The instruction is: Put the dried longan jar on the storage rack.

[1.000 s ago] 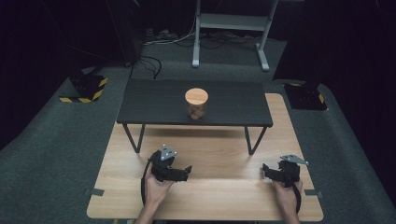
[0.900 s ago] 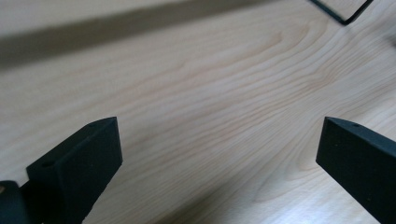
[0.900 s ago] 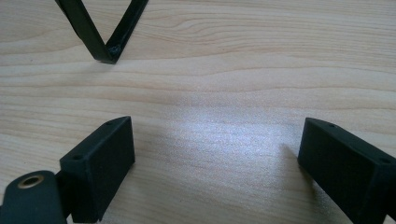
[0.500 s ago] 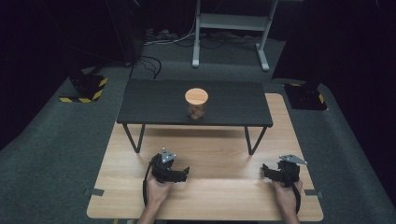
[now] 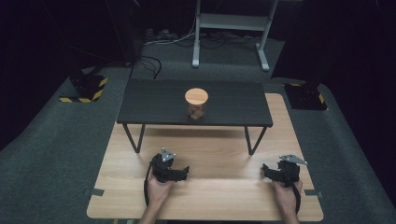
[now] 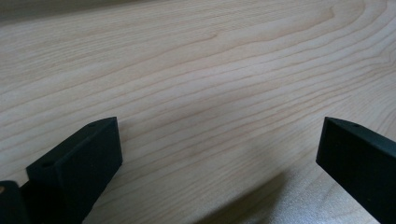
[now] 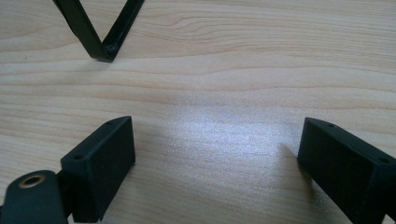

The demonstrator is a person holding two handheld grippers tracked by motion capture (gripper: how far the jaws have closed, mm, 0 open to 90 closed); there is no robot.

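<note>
On the light wooden worktop (image 5: 219, 158) both grippers rest near the front edge, well apart from each other. The left gripper (image 5: 183, 173) sits at about 7 o'clock from the worktop's middle, its jaws spread wide over bare wood in the left gripper view, holding nothing. The right gripper (image 5: 265, 169) sits at about 4 o'clock, close to the right edge, its jaws likewise wide and empty; in the right gripper view a black V-shaped leg (image 7: 100, 32) of the small black table (image 5: 154, 100) stands ahead at 11 o'clock. The jar (image 5: 196, 104), with a round wooden lid and brownish contents, stands upright near the middle of that black table, at 12 o'clock, well apart from both grippers. Open wood lies between the grippers and under the black table.
</note>
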